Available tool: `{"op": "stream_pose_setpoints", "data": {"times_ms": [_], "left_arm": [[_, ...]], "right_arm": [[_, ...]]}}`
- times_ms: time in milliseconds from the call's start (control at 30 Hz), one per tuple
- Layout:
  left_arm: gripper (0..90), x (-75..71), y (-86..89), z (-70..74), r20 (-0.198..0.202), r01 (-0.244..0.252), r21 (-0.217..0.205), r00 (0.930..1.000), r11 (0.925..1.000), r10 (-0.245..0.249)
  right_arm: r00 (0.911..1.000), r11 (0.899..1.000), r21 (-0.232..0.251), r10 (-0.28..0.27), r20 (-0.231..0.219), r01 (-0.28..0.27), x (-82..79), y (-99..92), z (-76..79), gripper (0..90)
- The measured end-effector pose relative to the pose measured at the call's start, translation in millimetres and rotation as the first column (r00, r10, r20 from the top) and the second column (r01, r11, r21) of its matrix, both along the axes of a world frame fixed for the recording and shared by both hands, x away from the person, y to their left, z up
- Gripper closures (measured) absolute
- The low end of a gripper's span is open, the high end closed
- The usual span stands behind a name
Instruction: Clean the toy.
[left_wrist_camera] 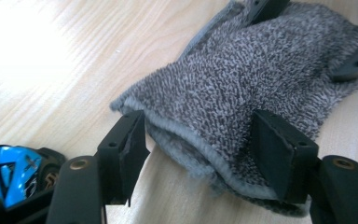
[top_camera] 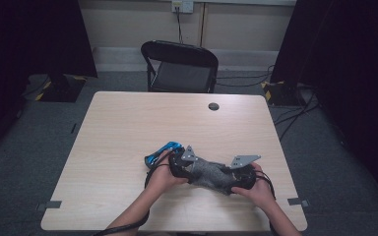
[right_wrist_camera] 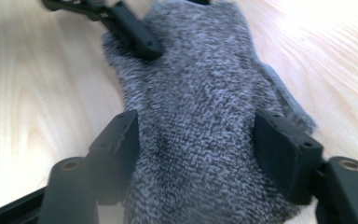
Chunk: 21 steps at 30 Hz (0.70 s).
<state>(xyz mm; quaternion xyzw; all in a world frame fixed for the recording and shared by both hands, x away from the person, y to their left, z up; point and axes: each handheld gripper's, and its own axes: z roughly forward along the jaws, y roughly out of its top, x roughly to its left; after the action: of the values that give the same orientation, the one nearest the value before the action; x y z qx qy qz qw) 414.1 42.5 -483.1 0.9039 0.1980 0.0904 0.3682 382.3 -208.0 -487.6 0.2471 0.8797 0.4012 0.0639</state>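
A grey fuzzy sock (top_camera: pixel 211 173) lies flat on the wooden table (top_camera: pixel 128 123) near its front edge, between my two grippers. My left gripper (top_camera: pixel 194 169) is at its left end. In the left gripper view the sock's open cuff (left_wrist_camera: pixel 223 102) lies between the spread jaws of this gripper (left_wrist_camera: pixel 200 140), and the pads do not squeeze it. My right gripper (top_camera: pixel 229 179) is at the other end. Its jaws (right_wrist_camera: pixel 200 140) straddle the sock (right_wrist_camera: pixel 196 116) without pinching it. Each gripper view shows the other gripper's black jaws at the sock's far end.
A blue and black object (top_camera: pixel 163 151) lies on the table just left of my left gripper; the left gripper view has it low at the left edge (left_wrist_camera: pixel 7 172). A black folding chair (top_camera: pixel 182 66) stands behind the table. A round cable hole (top_camera: pixel 213 106) sits near the far edge.
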Motion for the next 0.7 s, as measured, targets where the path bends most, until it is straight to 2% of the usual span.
{"op": "stream_pose_setpoints", "data": {"times_ms": [67,167,300,367,467,500,600,633,700], "left_arm": [[36.8,1.1,0.2,1.0,-0.002,0.001,-0.001,1.0,1.0,-0.001],[36.1,2.9,2.2,5.4,-0.005,0.003,-0.035,1.0,0.9994,-0.004],[33.2,6.7,11.6,19.5,0.012,-0.011,-0.08,0.9999,0.9968,0.012],[29.7,9.2,19.5,27.1,0.012,-0.019,-0.097,0.9997,0.9951,0.021],[23.8,13.5,35.3,35.2,0.022,-0.057,-0.107,0.998,0.9927,0.059],[23.8,15.4,41.7,36.8,0.014,-0.078,-0.111,0.9967,0.9907,0.08],[18.5,21.6,60.3,36.7,-0.018,-0.15,-0.089,0.9887,0.9847,0.149],[18.6,23.5,65.9,35.4,-0.012,-0.158,-0.082,0.9874,0.984,0.158],[18.6,26.1,75.0,32.2,-0.026,-0.188,-0.086,0.9821,0.9784,0.186]], "right_arm": [[0.9999,1.0,-0.004,-0.012,-0.006,0.012,0.9,0.6,0.1,30.8],[0.9999,1.0,0.002,-0.008,0.007,0.008,6.1,4.5,0.1,30.7],[0.9998,1.0,-0.004,-0.022,0.004,0.022,8.1,5.6,-4.3,34.1],[0.9992,0.999,-0.006,-0.035,0.018,0.036,7.1,5.5,-6.2,38.0],[0.9968,0.997,-0.019,-0.071,0.035,0.072,5.3,7.2,-7.7,43.2],[0.9968,0.997,-0.019,-0.071,0.035,0.072,5.3,7.2,-7.7,43.2],[0.9943,0.995,-0.028,-0.09,0.058,0.091,3.6,9.1,-9.2,47.0],[0.9924,0.994,-0.025,-0.107,0.061,0.109,3.4,8.6,-9.3,50.8],[0.9915,0.993,-0.022,-0.116,0.06,0.117,3.4,8.4,-9.4,52.2]]}}
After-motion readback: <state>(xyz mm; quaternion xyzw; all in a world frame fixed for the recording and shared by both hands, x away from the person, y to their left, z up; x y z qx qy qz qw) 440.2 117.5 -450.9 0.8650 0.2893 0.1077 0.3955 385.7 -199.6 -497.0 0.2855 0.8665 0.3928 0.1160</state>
